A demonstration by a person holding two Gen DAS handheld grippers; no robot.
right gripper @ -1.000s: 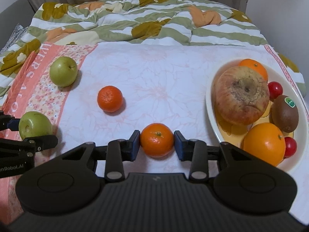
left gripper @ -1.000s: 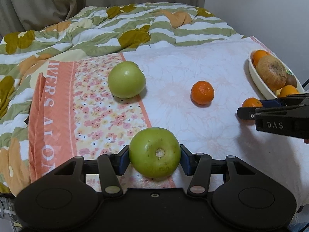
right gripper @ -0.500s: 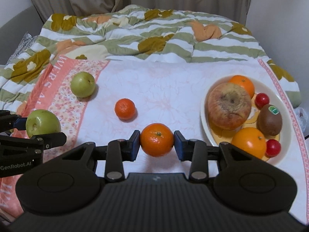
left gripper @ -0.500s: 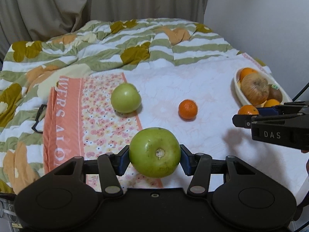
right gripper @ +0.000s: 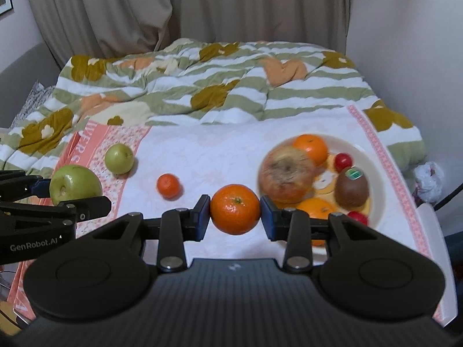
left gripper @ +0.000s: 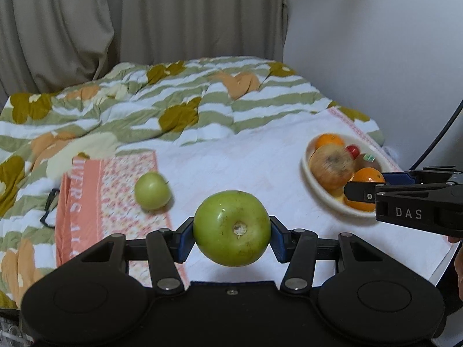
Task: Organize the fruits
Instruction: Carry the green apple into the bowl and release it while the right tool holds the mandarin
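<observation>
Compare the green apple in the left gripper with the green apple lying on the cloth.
The held green apple hangs clamped above the bed; the loose green apple rests on the floral cloth. The held one shows brown specks; the loose one looks cleaner. Both are round and green.

A large green apple (left gripper: 232,228) is gripped stem-end toward the camera, off the bed. A tangerine (right gripper: 235,208) is likewise gripped. At ten o'clock of it lie a smaller tangerine (right gripper: 168,185) and green apple (right gripper: 119,158).
</observation>
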